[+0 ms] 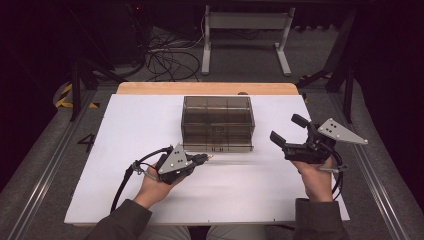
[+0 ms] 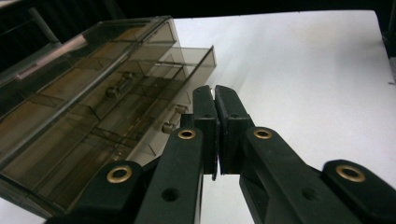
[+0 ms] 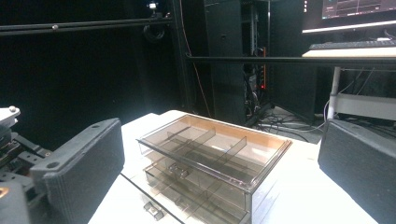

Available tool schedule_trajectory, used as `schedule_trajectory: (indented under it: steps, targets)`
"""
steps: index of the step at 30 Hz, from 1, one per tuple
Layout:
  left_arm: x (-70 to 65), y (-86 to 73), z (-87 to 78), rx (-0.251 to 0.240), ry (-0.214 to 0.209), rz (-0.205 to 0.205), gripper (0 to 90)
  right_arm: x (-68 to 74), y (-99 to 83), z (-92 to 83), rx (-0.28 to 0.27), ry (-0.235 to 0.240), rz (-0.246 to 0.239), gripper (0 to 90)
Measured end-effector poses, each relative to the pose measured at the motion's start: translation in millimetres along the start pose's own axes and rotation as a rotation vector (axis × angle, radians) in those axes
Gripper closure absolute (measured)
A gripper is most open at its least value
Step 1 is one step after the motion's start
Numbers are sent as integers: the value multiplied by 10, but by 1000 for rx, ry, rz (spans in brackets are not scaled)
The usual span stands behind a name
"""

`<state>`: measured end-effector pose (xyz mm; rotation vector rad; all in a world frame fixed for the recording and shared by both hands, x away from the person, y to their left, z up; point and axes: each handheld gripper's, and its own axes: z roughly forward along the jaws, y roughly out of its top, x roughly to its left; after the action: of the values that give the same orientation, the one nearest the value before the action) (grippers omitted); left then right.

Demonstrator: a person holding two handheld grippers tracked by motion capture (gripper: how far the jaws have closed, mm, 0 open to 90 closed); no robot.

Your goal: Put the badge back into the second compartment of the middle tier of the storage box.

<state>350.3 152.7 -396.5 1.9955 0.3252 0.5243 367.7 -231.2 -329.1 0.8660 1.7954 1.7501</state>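
A smoky see-through drawer box stands in the middle of the white table. In the left gripper view the box lies to the left, with one drawer sticking out of its front. My left gripper hovers just in front of the box's left front corner, and its jaws are shut with nothing visible between them. My right gripper is held to the right of the box with its jaws wide open and nothing between them. In the right gripper view the box sits between the two black pads.
A wooden strip runs along the table's far edge. Beyond it are a white stand and loose cables on the floor. Metal rails flank the table. Dark racks and a desk stand behind the box.
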Motion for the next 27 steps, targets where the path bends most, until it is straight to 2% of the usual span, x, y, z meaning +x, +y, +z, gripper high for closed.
schedule_trajectory:
  steps: [13,27]
  targets:
    - [99,101,147,-37,19,-32,883,-18,4,-18,-3,0,9,12]
    - [289,219,323,-30,34,-45,883,-40,8,-37,-9,0,16,12]
